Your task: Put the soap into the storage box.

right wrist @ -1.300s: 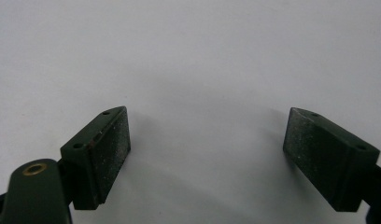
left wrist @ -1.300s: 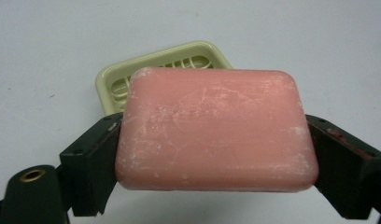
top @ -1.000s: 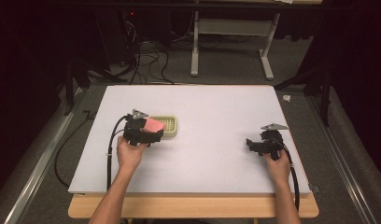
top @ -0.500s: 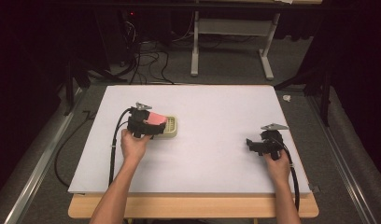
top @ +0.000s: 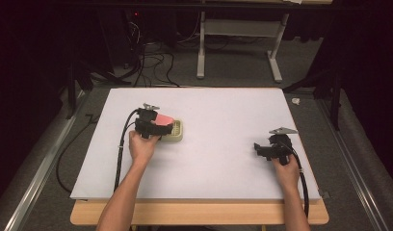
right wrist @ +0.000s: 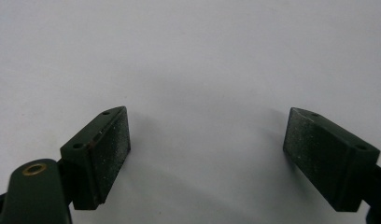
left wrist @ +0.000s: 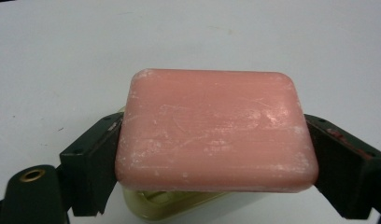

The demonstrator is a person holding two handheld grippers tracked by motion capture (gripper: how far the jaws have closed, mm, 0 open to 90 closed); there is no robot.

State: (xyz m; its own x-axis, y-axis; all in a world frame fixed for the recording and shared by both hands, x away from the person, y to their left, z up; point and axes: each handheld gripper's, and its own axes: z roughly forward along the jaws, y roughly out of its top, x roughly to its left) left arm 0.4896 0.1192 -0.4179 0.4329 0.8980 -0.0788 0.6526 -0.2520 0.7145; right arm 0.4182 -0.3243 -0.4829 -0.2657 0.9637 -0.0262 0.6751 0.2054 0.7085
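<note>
A pink bar of soap (left wrist: 215, 130) is clamped between the two black jaws of my left gripper (top: 162, 124), which is shut on it. The soap (top: 164, 119) hangs just above a pale yellow soap dish (top: 176, 131) at the left-middle of the white table; the dish's edge (left wrist: 179, 205) peeks out under the bar in the left gripper view. My right gripper (top: 260, 147) rests low over the table at the right, jaws wide apart and nothing between its pads (right wrist: 109, 149).
The white board (top: 218, 120) covers a wooden table. Black cables (top: 121, 154) trail from each gripper toward the front edge. Beyond the table's far edge are a desk frame (top: 233, 43) and tangled cords on dark carpet.
My left gripper has carried the pink soap forward and right, from beside the dish to over its left part. The right gripper has stayed put.
</note>
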